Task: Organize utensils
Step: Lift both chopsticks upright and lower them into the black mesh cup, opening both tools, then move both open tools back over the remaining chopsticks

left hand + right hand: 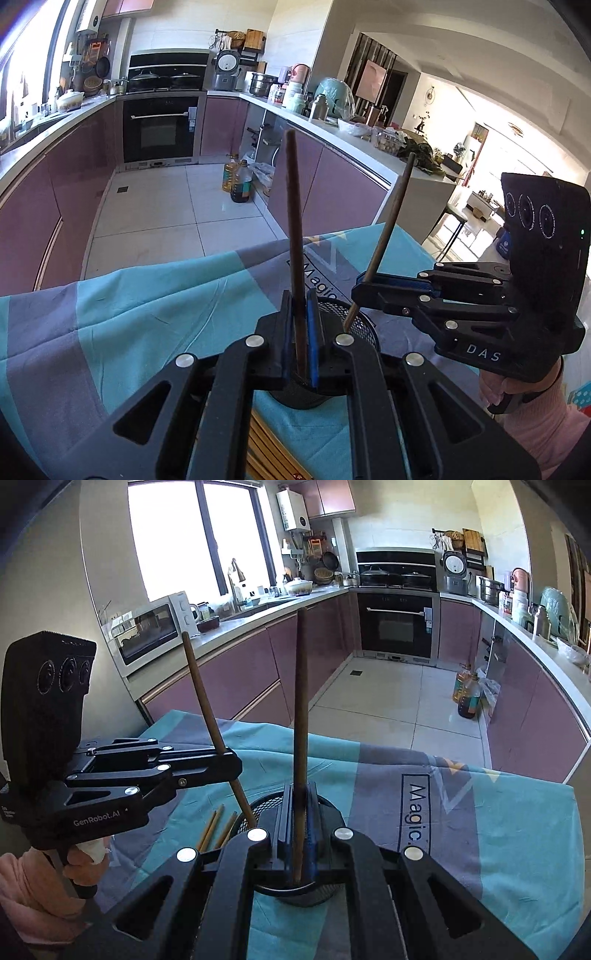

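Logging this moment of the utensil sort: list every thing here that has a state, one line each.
Left tongs: shut on a dark chopstick, held upright.
Right tongs: shut on a dark chopstick, held upright.
Left chopstick: gripped, lower end inside the holder.
Right chopstick: gripped, lower end inside the holder.
Mesh holder: upright on the cloth.
Light chopsticks: loose, lying flat on the cloth.
Oven: door closed.

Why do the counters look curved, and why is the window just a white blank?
Left wrist view: the fisheye lens bends the straight counter into an arc, and the corners go dark. Right wrist view: the window is overexposed to plain white, while the chopstick near the lens stays fairly sharp.
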The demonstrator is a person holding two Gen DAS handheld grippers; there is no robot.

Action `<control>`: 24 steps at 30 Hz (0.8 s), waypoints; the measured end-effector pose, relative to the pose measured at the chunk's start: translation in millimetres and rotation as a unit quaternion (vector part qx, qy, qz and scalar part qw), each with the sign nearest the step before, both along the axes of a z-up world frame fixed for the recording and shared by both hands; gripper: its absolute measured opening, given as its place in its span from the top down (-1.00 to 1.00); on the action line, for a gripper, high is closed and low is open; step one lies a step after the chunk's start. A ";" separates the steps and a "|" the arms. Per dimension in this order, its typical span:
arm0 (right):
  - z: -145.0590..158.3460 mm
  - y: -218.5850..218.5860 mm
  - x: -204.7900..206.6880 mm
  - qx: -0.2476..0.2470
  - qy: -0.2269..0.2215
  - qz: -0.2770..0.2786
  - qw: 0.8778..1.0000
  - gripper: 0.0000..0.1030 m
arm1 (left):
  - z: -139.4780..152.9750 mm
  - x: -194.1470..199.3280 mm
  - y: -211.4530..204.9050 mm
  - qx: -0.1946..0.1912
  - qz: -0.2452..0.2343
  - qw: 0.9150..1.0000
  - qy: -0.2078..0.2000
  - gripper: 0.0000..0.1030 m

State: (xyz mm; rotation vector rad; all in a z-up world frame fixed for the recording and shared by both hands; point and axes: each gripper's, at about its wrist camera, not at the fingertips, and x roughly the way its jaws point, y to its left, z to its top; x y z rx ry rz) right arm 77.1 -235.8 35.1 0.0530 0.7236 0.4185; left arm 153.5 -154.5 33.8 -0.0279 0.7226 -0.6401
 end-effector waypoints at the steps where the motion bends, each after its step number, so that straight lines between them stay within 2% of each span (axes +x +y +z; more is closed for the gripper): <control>1: -0.5 -0.3 2.6 0.001 0.001 -0.003 1.000 0.87 | -2.1 2.1 -0.7 0.002 0.002 1.000 0.000 0.82; 4: -4.2 -2.5 9.6 0.005 0.006 -0.013 1.000 0.85 | -9.1 17.9 6.9 0.002 0.005 1.000 0.004 0.77; 8: -6.7 -2.9 14.4 0.017 0.009 -0.023 1.000 0.84 | -9.0 9.7 14.5 -0.007 0.015 1.000 -0.003 0.41; 10: -7.1 -3.4 14.3 0.021 0.006 -0.028 0.999 0.64 | -7.5 3.4 19.9 -0.008 0.025 1.000 -0.012 0.39; 14: -3.2 -5.0 5.6 0.025 -0.009 -0.033 0.999 0.50 | -6.1 -8.2 44.5 -0.013 0.054 0.998 -0.033 0.31; 16: 3.1 -4.7 -2.8 0.028 -0.022 -0.032 0.999 0.34 | -6.1 -15.3 62.7 -0.017 0.069 0.997 -0.041 0.27; 21: 17.1 1.7 -40.0 0.044 -0.059 0.006 0.997 0.16 | -10.5 -39.3 106.3 -0.011 0.104 0.993 -0.060 0.12; 24: 18.4 9.3 -60.7 0.052 -0.068 0.036 0.996 0.07 | -21.1 -51.3 128.1 -0.002 0.121 0.991 -0.051 0.08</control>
